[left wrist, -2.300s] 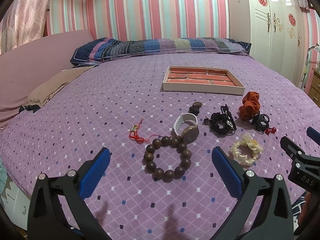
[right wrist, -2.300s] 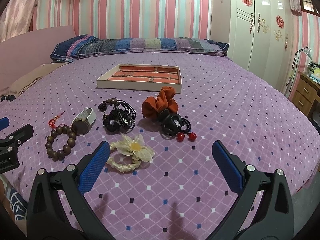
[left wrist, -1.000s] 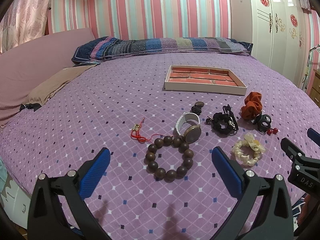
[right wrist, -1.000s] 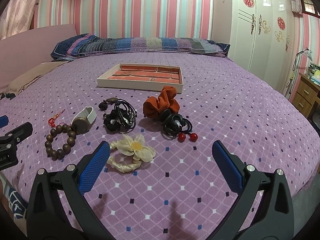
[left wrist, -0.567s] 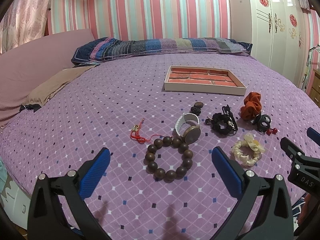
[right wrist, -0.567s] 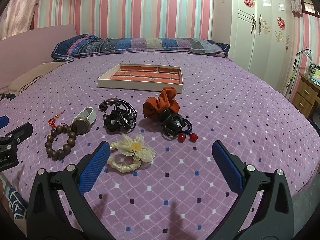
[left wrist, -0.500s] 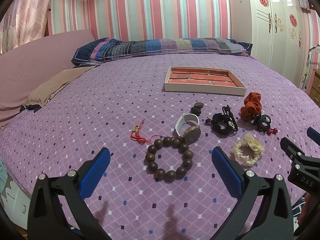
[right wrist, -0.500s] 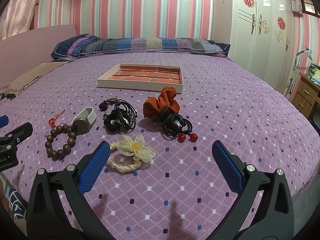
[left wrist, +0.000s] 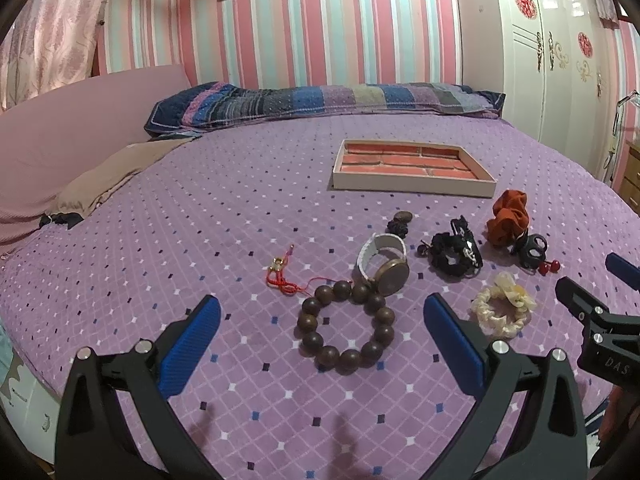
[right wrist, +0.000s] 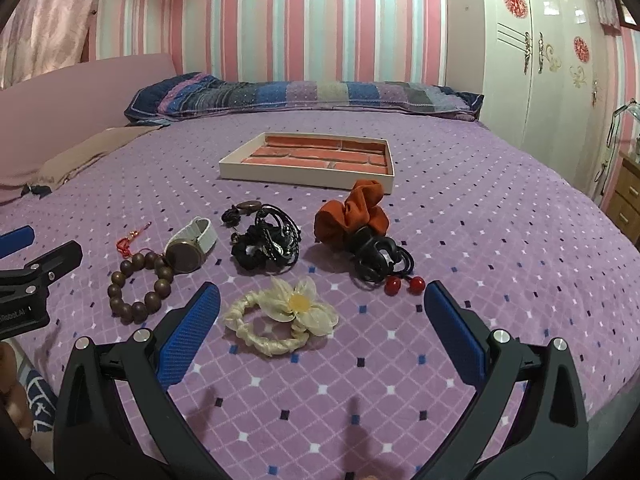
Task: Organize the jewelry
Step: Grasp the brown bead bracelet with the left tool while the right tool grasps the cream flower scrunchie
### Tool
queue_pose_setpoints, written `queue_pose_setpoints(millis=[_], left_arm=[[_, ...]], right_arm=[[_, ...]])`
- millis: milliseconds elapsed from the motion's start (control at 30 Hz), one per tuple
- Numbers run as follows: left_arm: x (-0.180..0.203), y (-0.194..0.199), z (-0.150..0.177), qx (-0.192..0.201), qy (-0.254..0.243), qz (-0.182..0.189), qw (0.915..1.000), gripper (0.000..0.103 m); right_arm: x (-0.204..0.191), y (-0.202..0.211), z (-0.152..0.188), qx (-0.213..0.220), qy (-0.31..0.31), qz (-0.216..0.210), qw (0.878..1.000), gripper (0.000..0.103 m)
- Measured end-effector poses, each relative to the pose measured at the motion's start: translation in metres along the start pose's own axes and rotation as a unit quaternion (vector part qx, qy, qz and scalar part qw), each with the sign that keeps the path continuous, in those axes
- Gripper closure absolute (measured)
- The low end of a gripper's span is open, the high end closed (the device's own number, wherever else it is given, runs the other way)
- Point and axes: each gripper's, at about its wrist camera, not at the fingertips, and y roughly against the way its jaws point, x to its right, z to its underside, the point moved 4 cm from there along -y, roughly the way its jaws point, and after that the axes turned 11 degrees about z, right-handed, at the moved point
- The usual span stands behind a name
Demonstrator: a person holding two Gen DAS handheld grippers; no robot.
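Your left gripper [left wrist: 322,316] and right gripper [right wrist: 322,314] both hover spread wide, holding nothing, over the purple dotted bedspread [left wrist: 180,240]. Just beyond lie the bead bracelet [left wrist: 345,329], watch [left wrist: 385,264] and cream scrunchie [right wrist: 280,316]; farther off sits the brick-lined tray [right wrist: 308,172], then striped pillows [left wrist: 320,102] and pink-striped wall [left wrist: 304,40].

blk gripper [left wrist: 320,328], blue pads [left wrist: 190,346], silver screws

Purple diamond-dot bedspread [left wrist: 200,216], orange scrunchie [right wrist: 352,216], pink-striped wall [left wrist: 320,40], brown beads [left wrist: 344,328].
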Motion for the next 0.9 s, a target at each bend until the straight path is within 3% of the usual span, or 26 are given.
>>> queue_pose_setpoints(millis=[167,367,600,833,900], left_arm=[[-0.007,-0.012,0.006,-0.013,0.005,-0.001,0.9999,0.004],[-0.019,-0.032,0.013,-0.029,0.010,-0.003,0.9995,0.004],[-0.034,-0.066,0.028,-0.059,0.013,-0.006,0.9982,0.004],[-0.045,-0.086,0.033,-0.071,0.030,0.001,0.9970,0.004],[-0.047,-0.093,0.032,-0.078,0.030,0.011,0.9964,0.004]], right_arm=[[-0.001,-0.008,0.000,0.009,0.010,0.026,1.000,0.004],[-0.008,-0.027,0.001,0.014,0.032,0.020,0.999,0.004],[-0.015,-0.066,0.022,-0.031,0.043,0.017,0.998,0.004],[-0.023,-0.083,0.034,-0.058,0.050,0.006,0.997,0.025],[-0.024,-0.086,0.034,-0.061,0.050,0.005,0.997,0.026]])
